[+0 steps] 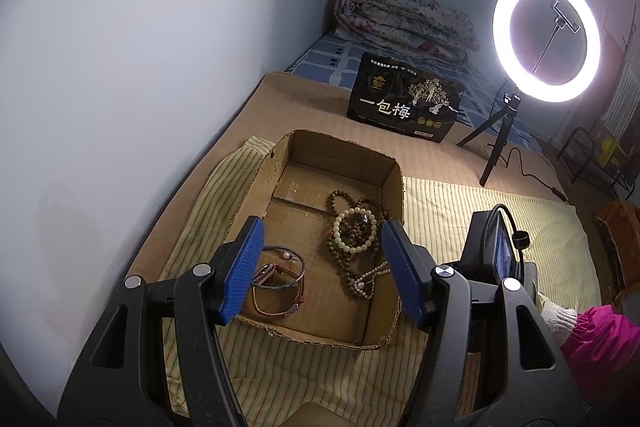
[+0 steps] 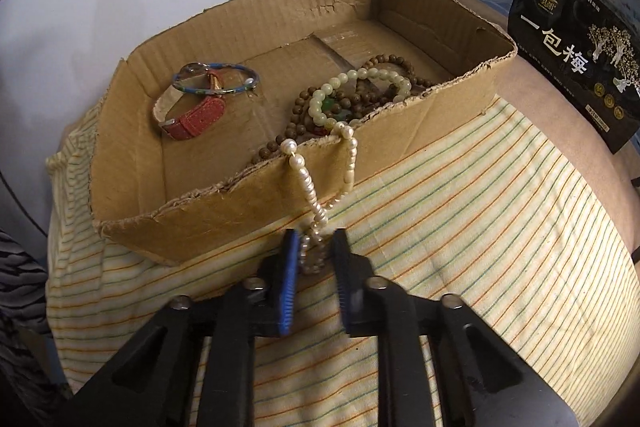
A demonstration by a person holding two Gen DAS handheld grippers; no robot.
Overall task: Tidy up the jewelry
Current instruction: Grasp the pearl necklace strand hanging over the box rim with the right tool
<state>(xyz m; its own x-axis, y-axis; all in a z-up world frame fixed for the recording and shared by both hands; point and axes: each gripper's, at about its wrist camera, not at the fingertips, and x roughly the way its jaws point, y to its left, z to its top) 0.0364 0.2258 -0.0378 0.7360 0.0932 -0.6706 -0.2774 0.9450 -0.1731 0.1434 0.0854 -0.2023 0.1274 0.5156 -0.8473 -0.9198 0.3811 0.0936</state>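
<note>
An open cardboard box (image 1: 394, 183) (image 2: 400, 125) lies on a striped cloth. Inside it are brown wooden beads (image 1: 340, 199) (image 2: 384, 61), a pale bead bracelet (image 1: 356, 233) (image 2: 320, 103), a blue bangle (image 1: 282, 283) (image 2: 224, 91) and a red-strap watch (image 1: 280, 311) (image 2: 196, 115). A pearl necklace (image 2: 308, 183) hangs over the box's near wall onto the cloth. My right gripper (image 2: 316, 239) is shut on its lower loop, outside the box. My left gripper (image 1: 322, 227) hovers open over the box with nothing between its fingers.
The striped cloth (image 2: 480, 227) covers a tan mat beside a white wall. A black snack pouch (image 1: 404, 103) (image 2: 576, 55) stands behind the box. A lit ring light (image 1: 546, 39) on a tripod stands at the right, a folded quilt (image 1: 404, 23) farther back. A pink sleeve (image 1: 600, 339) shows at the right.
</note>
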